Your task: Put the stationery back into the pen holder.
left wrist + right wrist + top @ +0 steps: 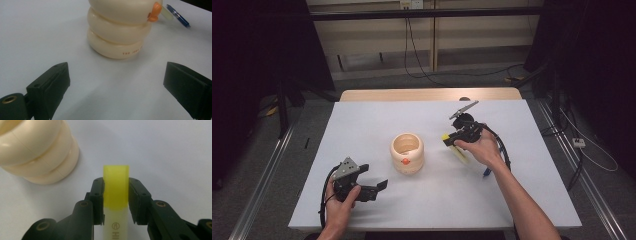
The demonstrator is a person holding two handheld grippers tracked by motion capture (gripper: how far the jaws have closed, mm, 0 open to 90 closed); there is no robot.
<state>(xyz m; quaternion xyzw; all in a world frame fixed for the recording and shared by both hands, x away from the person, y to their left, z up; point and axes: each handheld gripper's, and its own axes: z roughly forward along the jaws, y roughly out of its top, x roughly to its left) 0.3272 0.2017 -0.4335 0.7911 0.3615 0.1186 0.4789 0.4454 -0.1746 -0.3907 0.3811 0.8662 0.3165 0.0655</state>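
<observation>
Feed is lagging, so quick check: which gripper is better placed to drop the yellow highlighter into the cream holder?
Right. The right gripper is shut on the yellow highlighter, beside the cream holder. The left gripper is open, holding nothing.

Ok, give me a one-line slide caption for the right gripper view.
Right gripper shut on a yellow-capped highlighter, beside a cream ringed holder on the white table.
</observation>
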